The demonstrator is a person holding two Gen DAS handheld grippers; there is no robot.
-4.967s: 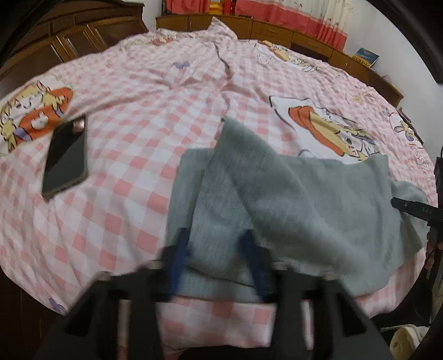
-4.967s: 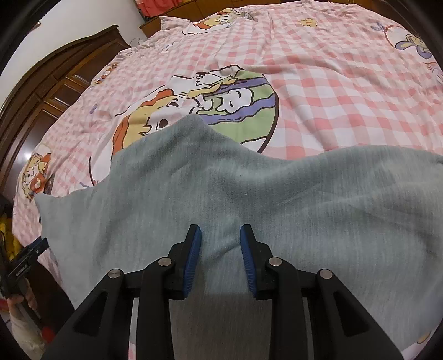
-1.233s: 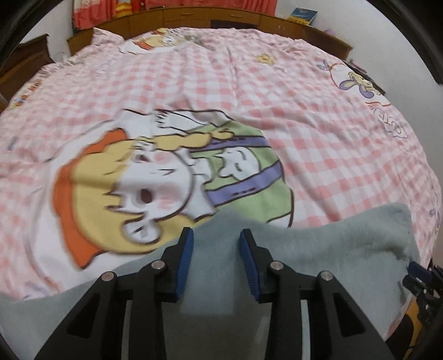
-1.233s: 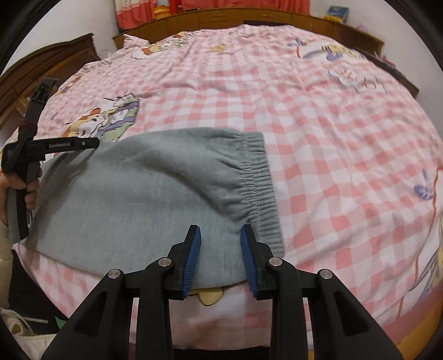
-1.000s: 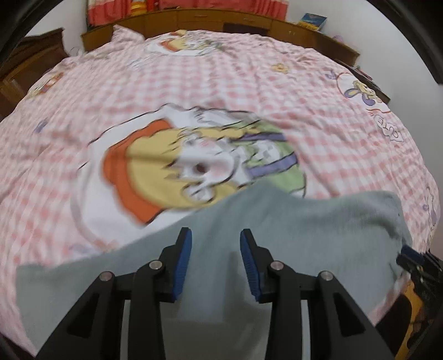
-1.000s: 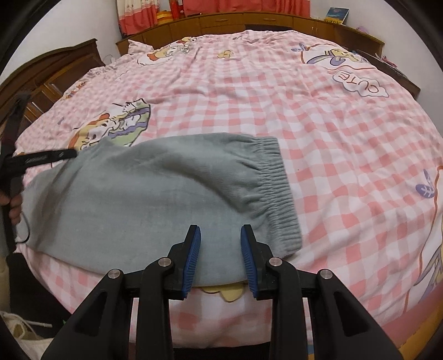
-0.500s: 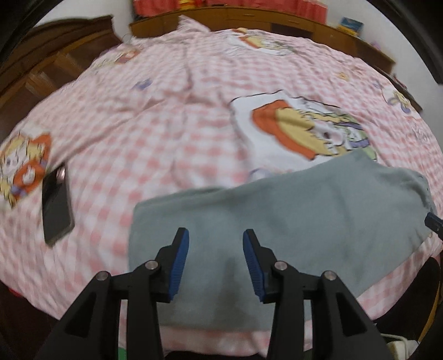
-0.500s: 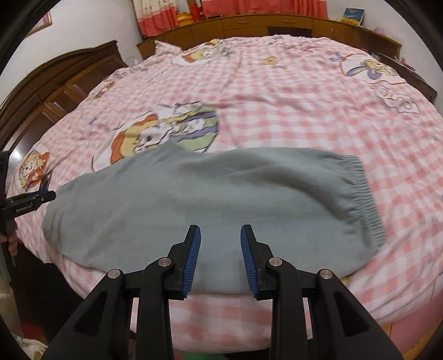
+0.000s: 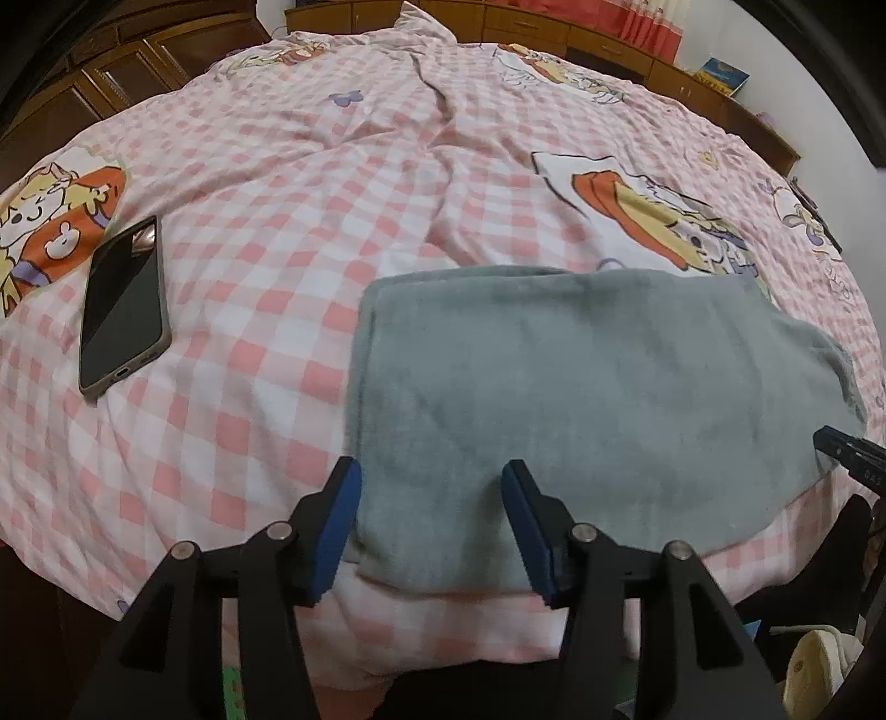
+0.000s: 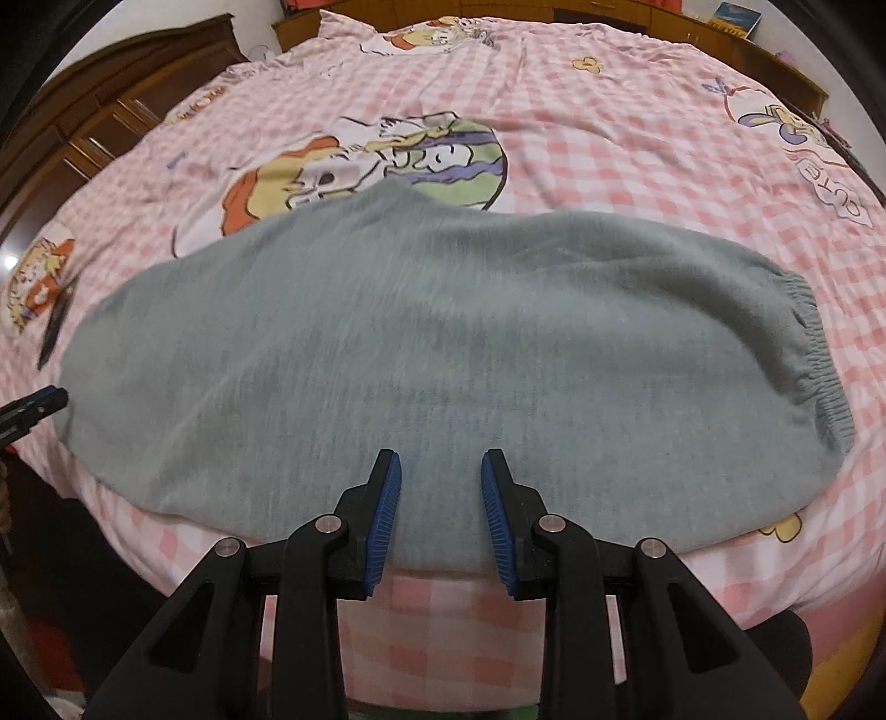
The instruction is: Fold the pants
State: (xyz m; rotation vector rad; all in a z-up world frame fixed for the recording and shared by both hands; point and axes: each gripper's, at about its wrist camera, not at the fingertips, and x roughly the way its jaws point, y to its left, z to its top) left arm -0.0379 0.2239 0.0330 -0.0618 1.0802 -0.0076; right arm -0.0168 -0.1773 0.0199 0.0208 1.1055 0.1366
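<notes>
The grey pants [image 9: 581,387] lie flat along the near edge of the bed, one leg stacked on the other, with the elastic waistband [image 10: 814,354] at the right end. My left gripper [image 9: 431,471] hovers over the near corner at the leg end. Its jaws are opening, the cloth shows between them, and the pads are clear of it. My right gripper [image 10: 440,459] stands open over the near edge of the pants [image 10: 443,343], about midway along, gripping nothing. Each view catches the tip of the other gripper: the right gripper [image 9: 847,454] and the left gripper [image 10: 33,410].
A dark phone [image 9: 124,304] lies on the pink checked bedspread [image 9: 277,232], left of the pants. Wooden cabinets [image 9: 111,72] stand at the far left and a low wooden unit [image 9: 609,39] runs behind the bed. The bed's edge is just below both grippers.
The left gripper swept left along the pants to the leg end, bringing the phone into view, and its jaws widened. The right gripper moved left from the waistband to the middle.
</notes>
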